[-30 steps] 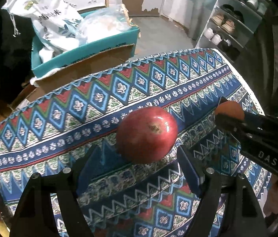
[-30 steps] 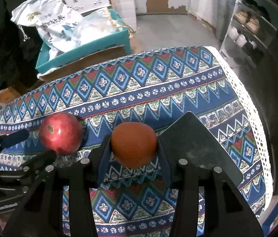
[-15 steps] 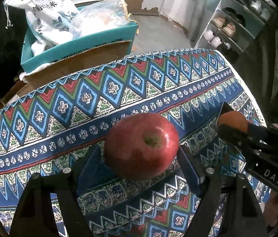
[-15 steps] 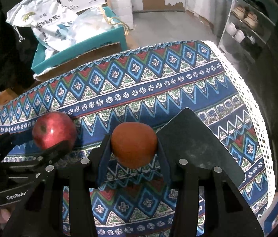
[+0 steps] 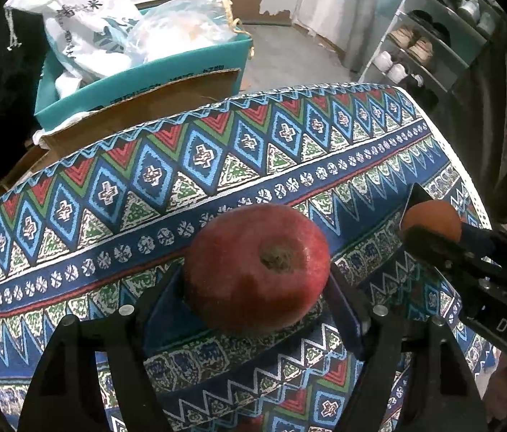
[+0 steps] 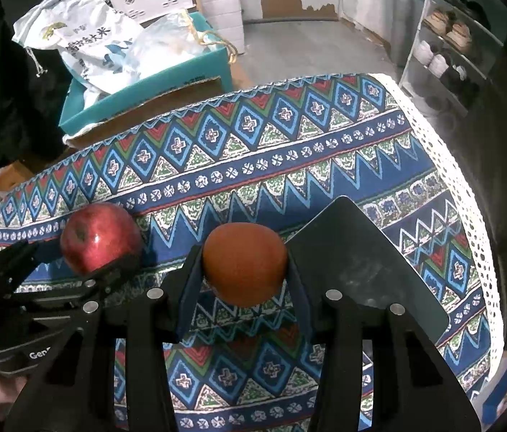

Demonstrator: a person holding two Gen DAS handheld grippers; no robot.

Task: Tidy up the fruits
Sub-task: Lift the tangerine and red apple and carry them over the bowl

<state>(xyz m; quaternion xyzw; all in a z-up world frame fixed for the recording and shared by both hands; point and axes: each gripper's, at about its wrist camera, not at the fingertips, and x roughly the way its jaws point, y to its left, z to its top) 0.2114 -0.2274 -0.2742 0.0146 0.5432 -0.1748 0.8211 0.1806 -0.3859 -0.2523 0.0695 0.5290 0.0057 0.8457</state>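
A red apple (image 5: pixel 257 270) sits on the patterned tablecloth (image 5: pixel 217 165) between the fingers of my left gripper (image 5: pixel 257 288). Its jaws are closing, and the blue pads meet the apple's two sides. In the right wrist view the same apple (image 6: pixel 100 237) shows at the left, inside the left gripper (image 6: pixel 84 255). My right gripper (image 6: pixel 244 273) is shut on a round orange fruit (image 6: pixel 244 262), held just above the cloth. That fruit (image 5: pixel 429 216) also shows at the right edge of the left wrist view.
A teal box (image 6: pixel 152 86) with white bags stands on the floor beyond the table's far edge, with cardboard (image 5: pixel 138 108) beside it. A shoe rack (image 6: pixel 451 46) is at the far right. White lace trim (image 6: pixel 469 216) marks the table's right edge. A dark flat plate (image 6: pixel 361 259) sticks out beside the right finger.
The left gripper has come forward around the red apple and its jaws have narrowed onto it. The right gripper has kept still with the orange fruit.
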